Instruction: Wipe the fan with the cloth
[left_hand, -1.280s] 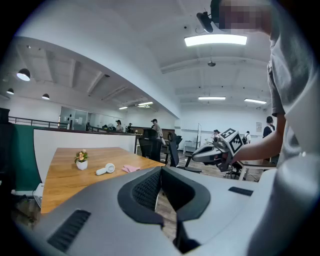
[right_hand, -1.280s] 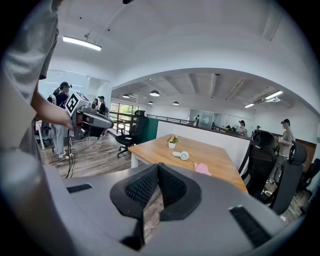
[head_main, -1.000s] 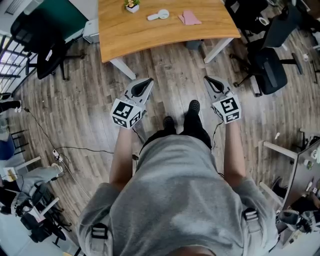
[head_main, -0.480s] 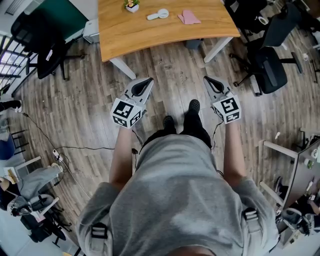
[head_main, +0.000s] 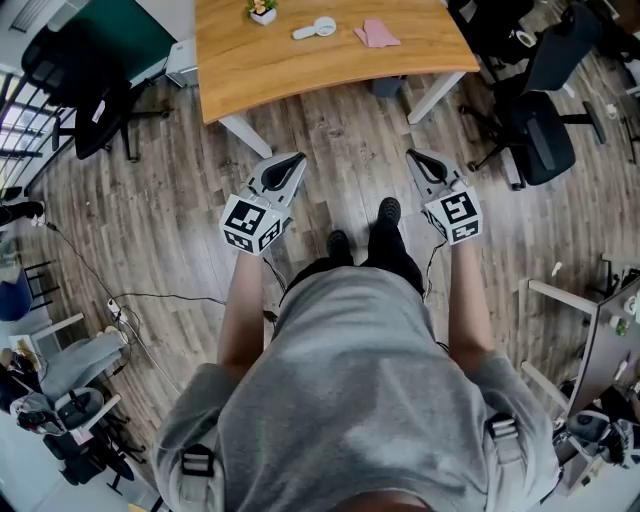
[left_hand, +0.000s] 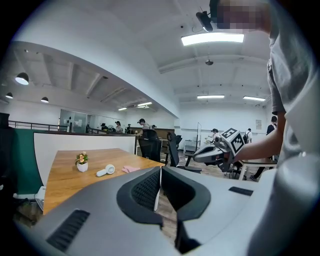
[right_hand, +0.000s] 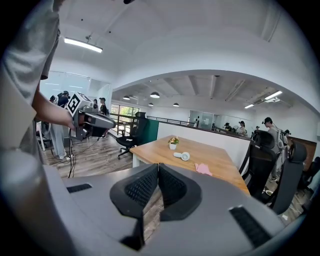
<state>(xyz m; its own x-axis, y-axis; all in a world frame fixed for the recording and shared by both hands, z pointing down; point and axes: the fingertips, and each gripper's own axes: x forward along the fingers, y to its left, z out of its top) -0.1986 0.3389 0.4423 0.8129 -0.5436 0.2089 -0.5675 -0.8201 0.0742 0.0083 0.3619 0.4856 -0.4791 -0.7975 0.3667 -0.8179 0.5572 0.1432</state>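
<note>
A small white hand-held fan (head_main: 315, 29) lies on the wooden table (head_main: 300, 70) far ahead, with a pink cloth (head_main: 376, 34) to its right. Both also show in the left gripper view, the fan (left_hand: 105, 170) and the cloth (left_hand: 131, 169), and in the right gripper view, the fan (right_hand: 182, 156) and the cloth (right_hand: 203, 169). My left gripper (head_main: 297, 160) and right gripper (head_main: 411, 156) hover over the floor, well short of the table. Both are shut and empty, jaws pressed together, pointing toward the table.
A small potted plant (head_main: 263, 10) stands on the table left of the fan. Black office chairs stand at the left (head_main: 85, 85) and right (head_main: 535, 130). Cables (head_main: 150, 296) trail on the wood floor at left. More desks and people fill the room behind.
</note>
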